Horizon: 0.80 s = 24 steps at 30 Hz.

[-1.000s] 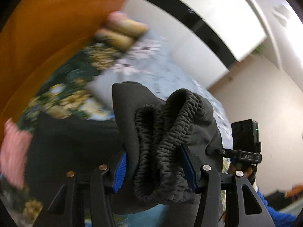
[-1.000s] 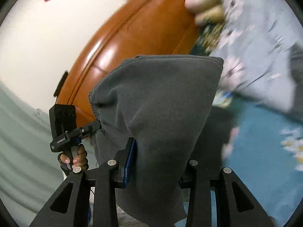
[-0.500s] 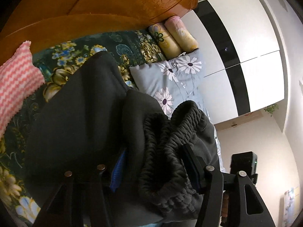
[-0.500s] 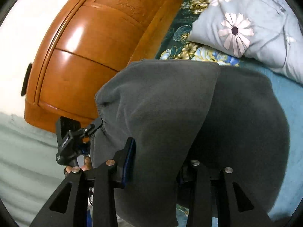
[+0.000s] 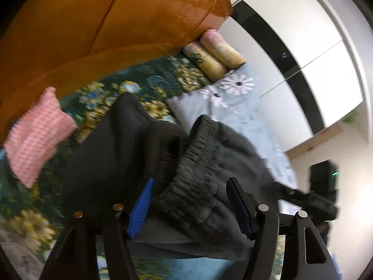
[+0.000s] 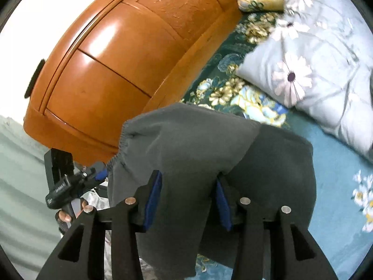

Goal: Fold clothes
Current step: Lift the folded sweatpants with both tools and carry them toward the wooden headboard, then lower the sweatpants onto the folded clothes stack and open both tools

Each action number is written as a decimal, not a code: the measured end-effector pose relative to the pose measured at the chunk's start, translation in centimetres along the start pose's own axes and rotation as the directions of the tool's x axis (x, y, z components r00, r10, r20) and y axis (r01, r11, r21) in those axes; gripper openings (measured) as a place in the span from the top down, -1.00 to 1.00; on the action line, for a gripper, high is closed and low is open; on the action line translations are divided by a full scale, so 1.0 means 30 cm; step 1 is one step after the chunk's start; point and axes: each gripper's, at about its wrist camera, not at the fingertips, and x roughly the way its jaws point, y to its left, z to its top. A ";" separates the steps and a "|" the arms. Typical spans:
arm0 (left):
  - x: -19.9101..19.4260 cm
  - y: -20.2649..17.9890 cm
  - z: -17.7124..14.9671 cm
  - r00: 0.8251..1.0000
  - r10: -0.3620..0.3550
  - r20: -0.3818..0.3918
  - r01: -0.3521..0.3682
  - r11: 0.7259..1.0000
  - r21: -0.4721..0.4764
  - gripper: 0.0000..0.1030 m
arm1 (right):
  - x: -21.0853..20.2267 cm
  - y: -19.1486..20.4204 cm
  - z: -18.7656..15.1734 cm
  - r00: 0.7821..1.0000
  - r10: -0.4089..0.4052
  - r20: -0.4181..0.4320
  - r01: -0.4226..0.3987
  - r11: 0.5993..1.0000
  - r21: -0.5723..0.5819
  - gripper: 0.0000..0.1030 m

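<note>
A dark grey garment with a ribbed elastic waistband (image 5: pixel 193 175) lies doubled over on the bed. My left gripper (image 5: pixel 190 206) stands wide around the bunched waistband, with gaps between the blue pads and the cloth. My right gripper (image 6: pixel 188 198) is shut on a fold of the same grey garment (image 6: pixel 186 149), which drapes over and below its fingers. The right gripper shows at the right edge of the left wrist view (image 5: pixel 321 196), and the left gripper shows at the left of the right wrist view (image 6: pixel 63 182).
An orange wooden headboard (image 6: pixel 121 53) rises behind the bed. A pink knitted cloth (image 5: pixel 37 135) lies left of the garment on the dark floral sheet (image 5: pixel 139 84). A grey flowered pillow (image 6: pixel 303 74) and rolled yellow bolsters (image 5: pixel 214 58) lie further back. A white wardrobe (image 5: pixel 314 46) stands beyond.
Both grippers have brought the garment down towards the bed. My left gripper's jaws have spread apart from the waistband. My right gripper still holds its fold.
</note>
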 end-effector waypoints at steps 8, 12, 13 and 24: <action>-0.142 -0.162 -0.029 0.984 0.082 0.156 -0.107 0.982 0.158 -0.32 | -0.177 0.032 -0.022 0.978 -0.153 0.143 0.169 0.980 -0.108 0.09; -0.055 -0.227 -0.075 0.984 0.097 0.146 -0.132 0.959 0.251 -0.32 | -0.159 0.140 -0.072 0.982 -0.110 0.150 0.144 0.961 -0.237 0.09; -0.018 -0.223 -0.084 0.985 0.116 0.130 -0.147 0.954 0.260 -0.33 | -0.132 0.161 -0.088 0.985 -0.107 0.136 0.141 0.952 -0.271 0.08; 0.051 -0.214 -0.114 0.977 0.163 0.139 -0.191 0.957 0.217 -0.33 | 0.014 0.126 -0.139 0.978 -0.198 0.060 0.206 0.948 -0.241 0.08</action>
